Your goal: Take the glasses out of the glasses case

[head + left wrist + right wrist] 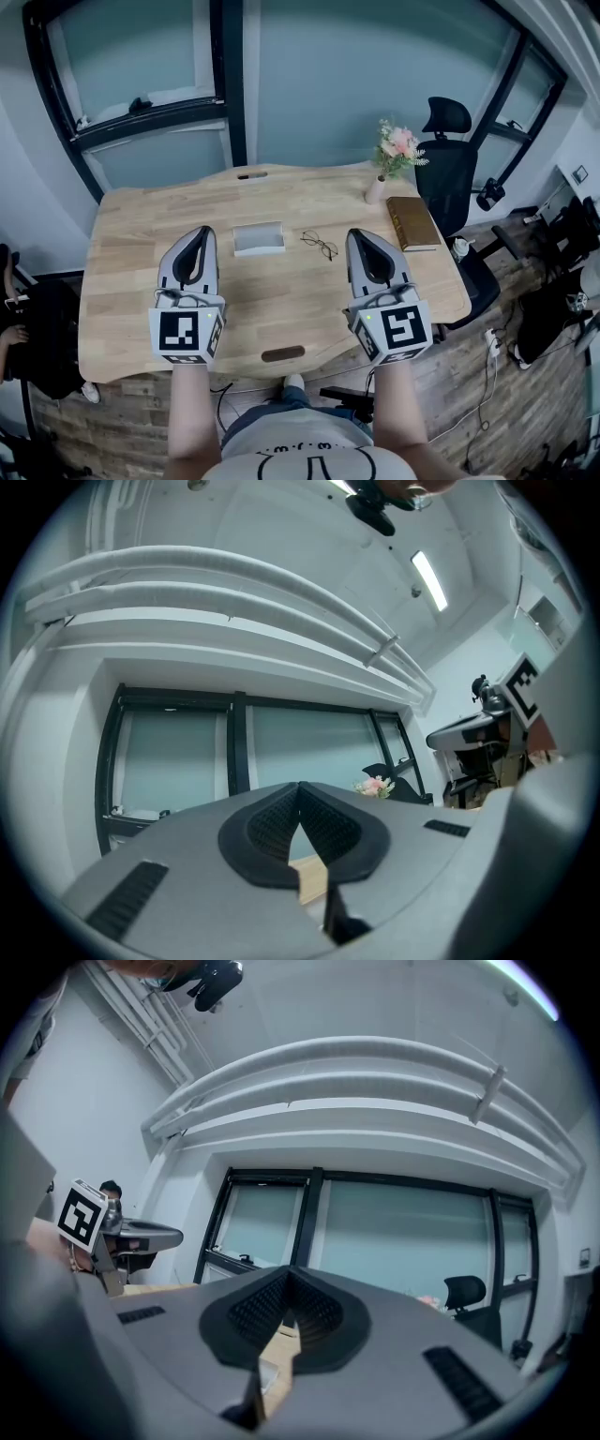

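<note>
Thin dark-rimmed glasses (320, 245) out of the case and flat on the pale wooden tabletop (281, 309), roughly mid-table; long axis on a slant, from upper left to lower right in the head view, one lens nearer the far edge, the other nearer the person; too small to tell which way the temples face. Just to their left, apart and not touching, the glasses case (258, 238): pale, rectangular, long side lying across the view, parallel to the far edge of the table. Nearer the person, flanking both, two grippers held over the tabletop and pointing away from the body: left gripper (203, 230) with its tip just left of the case, right gripper (359, 233) with its tip just right of the glasses; left fingers (270, 825) pressed together at the tips, nothing between them, only a sliver of wood seen through the gap behind the tips; right fingers (255, 1312) likewise pressed together and empty. Farther out, toward the right end of the table, a brown book (412, 222) lying flat, and a small vase of pink flowers (376, 190) just behind it; beyond that edge, a black office chair (448, 169); across the far side, dark-framed windows (225, 84)
</note>
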Motion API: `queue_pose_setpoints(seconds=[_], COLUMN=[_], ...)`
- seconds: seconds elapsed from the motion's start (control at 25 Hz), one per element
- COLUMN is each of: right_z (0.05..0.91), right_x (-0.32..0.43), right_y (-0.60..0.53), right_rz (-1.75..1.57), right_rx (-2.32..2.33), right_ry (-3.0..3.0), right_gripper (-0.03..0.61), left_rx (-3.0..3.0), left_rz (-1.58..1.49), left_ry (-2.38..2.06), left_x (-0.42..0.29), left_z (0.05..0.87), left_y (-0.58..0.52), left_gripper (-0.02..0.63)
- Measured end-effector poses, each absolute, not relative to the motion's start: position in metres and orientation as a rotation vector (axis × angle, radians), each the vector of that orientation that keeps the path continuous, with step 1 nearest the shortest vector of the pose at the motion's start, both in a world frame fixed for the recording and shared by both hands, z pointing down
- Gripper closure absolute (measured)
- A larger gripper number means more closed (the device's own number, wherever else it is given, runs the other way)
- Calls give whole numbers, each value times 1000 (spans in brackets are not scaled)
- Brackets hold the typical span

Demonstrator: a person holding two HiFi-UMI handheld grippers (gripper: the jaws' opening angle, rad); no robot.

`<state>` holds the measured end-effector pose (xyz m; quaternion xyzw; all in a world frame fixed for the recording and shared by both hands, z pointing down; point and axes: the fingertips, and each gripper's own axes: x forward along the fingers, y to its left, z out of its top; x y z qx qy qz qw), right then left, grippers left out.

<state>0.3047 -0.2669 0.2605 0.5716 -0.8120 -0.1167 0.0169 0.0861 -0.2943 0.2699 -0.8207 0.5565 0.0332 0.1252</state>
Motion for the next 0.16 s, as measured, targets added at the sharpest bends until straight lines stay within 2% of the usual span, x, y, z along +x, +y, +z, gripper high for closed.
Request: queue_pose_setpoints(seconds=[0.16], right_z=[262], right_x=[305], right_y=[-265], right_rz=[-365], right_rx=[1776], right_ry=[-2520], right_gripper=[569], left_rx=[-2394], left_rz=[93], left_ry=[1618], left_x=[88], left_z=[272], left_y=[-292], left_gripper=[597])
